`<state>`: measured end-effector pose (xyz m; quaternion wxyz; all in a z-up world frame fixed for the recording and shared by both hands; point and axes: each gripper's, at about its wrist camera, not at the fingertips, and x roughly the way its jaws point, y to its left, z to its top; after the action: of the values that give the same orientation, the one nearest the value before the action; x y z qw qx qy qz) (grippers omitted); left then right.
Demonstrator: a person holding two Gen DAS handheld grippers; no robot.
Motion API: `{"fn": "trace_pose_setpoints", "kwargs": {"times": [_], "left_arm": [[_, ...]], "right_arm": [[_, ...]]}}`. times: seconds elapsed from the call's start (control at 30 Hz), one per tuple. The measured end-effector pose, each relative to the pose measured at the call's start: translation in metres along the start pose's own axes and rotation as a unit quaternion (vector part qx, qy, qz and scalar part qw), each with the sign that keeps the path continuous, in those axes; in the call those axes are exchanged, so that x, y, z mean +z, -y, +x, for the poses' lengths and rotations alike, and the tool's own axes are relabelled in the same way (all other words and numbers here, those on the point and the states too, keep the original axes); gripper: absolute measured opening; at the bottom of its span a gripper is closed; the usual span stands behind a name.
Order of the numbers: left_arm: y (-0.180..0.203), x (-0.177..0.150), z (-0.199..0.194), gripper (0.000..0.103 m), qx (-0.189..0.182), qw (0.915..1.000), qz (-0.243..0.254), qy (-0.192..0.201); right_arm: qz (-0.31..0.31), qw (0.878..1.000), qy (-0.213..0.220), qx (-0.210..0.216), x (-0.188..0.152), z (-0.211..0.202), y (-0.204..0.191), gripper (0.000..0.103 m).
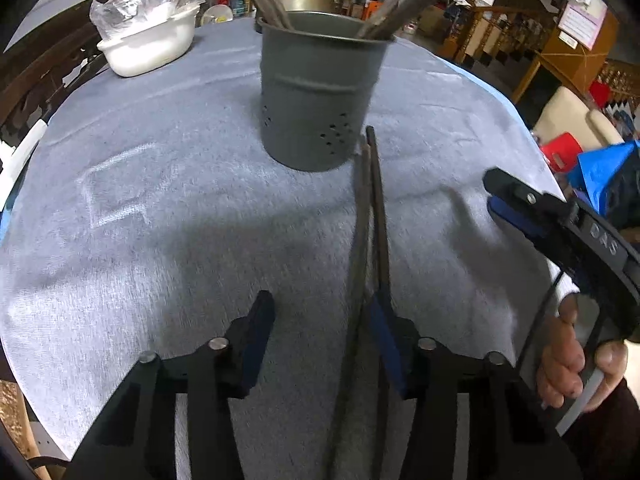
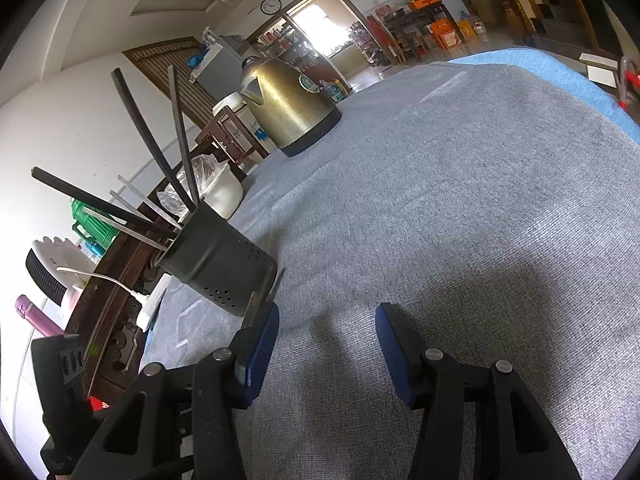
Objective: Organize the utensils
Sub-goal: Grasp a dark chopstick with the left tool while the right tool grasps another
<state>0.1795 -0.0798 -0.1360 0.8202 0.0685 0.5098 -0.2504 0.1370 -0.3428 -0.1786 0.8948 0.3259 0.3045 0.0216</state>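
Observation:
A dark grey perforated utensil holder (image 1: 318,92) stands on the grey cloth with several chopsticks (image 1: 404,4) leaning in it; it also shows in the right wrist view (image 2: 218,268). A pair of dark chopsticks (image 1: 370,216) lies on the cloth, tips touching the holder's base, running back along the inner side of my left gripper's right finger. My left gripper (image 1: 322,328) is open around them. My right gripper (image 2: 328,344) is open and empty over bare cloth, right of the holder; it shows in the left wrist view (image 1: 516,204).
A white bowl (image 1: 148,46) with a plastic bag sits at the table's far left. A brass-coloured kettle (image 2: 286,106) stands behind the holder. The round table's edge (image 1: 516,108) drops to chairs and clutter.

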Motion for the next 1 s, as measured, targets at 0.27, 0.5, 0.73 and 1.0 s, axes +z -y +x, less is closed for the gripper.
{"fn": "trace_pose_setpoints", "kwargs": {"times": [0.27,0.5,0.73,1.0], "left_arm": [[-0.003,0.0,0.0,0.007,-0.037,0.9991,-0.016,-0.012],[-0.017,0.002,-0.009,0.007,-0.056,0.9969,-0.055,0.001],[-0.015,-0.01,-0.012,0.006,-0.069,0.9965,-0.047,-0.01],[-0.037,-0.023,-0.02,0.006,-0.065,0.995,-0.076,-0.007]], "right_arm": [[0.002,1.0,-0.002,0.002,0.001,0.002,0.001,0.055],[0.005,1.0,-0.002,0.002,0.0,0.003,0.001,0.055],[0.007,1.0,-0.001,-0.002,0.0,0.003,0.001,0.055],[0.01,1.0,0.001,-0.004,-0.001,0.003,0.001,0.055]]}}
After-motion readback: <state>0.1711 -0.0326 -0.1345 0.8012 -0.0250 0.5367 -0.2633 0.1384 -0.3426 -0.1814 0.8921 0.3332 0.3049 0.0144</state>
